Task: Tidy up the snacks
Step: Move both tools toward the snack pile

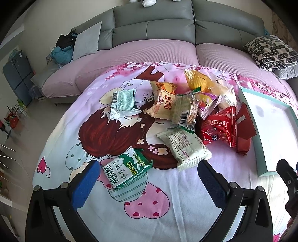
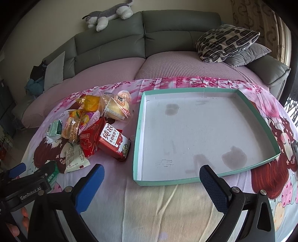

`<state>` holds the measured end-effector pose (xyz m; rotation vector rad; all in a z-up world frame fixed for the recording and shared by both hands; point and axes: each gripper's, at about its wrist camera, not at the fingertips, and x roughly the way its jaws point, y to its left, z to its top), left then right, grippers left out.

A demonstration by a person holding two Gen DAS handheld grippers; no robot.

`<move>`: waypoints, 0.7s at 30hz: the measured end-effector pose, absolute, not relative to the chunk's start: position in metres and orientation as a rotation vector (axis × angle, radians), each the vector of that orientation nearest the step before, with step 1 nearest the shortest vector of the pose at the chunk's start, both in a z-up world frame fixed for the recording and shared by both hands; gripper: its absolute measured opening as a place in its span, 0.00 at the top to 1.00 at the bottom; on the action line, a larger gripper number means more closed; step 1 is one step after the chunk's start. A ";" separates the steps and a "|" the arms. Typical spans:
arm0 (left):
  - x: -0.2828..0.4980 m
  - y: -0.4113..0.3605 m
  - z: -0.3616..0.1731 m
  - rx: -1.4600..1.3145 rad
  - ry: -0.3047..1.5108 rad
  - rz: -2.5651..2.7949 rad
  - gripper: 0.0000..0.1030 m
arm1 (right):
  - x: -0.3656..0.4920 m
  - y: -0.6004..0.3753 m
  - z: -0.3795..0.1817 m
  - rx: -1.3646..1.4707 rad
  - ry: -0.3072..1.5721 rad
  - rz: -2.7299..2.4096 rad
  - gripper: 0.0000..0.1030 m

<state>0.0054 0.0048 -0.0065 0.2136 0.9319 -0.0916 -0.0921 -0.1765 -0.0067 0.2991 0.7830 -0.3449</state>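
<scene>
Several snack packets lie on a pink cartoon cloth [image 1: 167, 195]. A green biscuit packet [image 1: 126, 170] sits just ahead of my left gripper [image 1: 147, 178], which is open with nothing between its blue pads. Beyond lie a pale green packet [image 1: 186, 147], a silver-green packet [image 1: 123, 103], an orange packet [image 1: 163, 100] and red packets [image 1: 221, 128]. A shallow teal-rimmed tray [image 2: 137, 137] with nothing in it lies to the right of the pile [image 2: 89, 126]. My right gripper [image 2: 151, 178] is open over the cloth at the tray's near edge. A red milk biscuit packet [image 2: 113, 141] lies closest to the tray.
A grey sofa [image 2: 167, 28] with pink seat covers runs behind the cloth. A patterned cushion [image 2: 223, 41] sits at the right, a plush toy [image 2: 109, 15] on the backrest. The left gripper's body [image 2: 28, 188] shows at the lower left of the right wrist view.
</scene>
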 end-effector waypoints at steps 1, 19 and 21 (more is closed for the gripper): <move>0.005 0.005 -0.007 0.213 0.933 -0.092 0.00 | -0.092 -0.176 -0.007 0.300 0.784 -0.345 0.00; 0.005 0.006 -0.011 0.221 0.943 -0.097 0.00 | -0.092 -0.176 -0.009 0.296 0.787 -0.339 0.00; 0.005 0.006 -0.011 0.222 0.943 -0.099 0.00 | -0.091 -0.174 -0.009 0.293 0.788 -0.337 0.00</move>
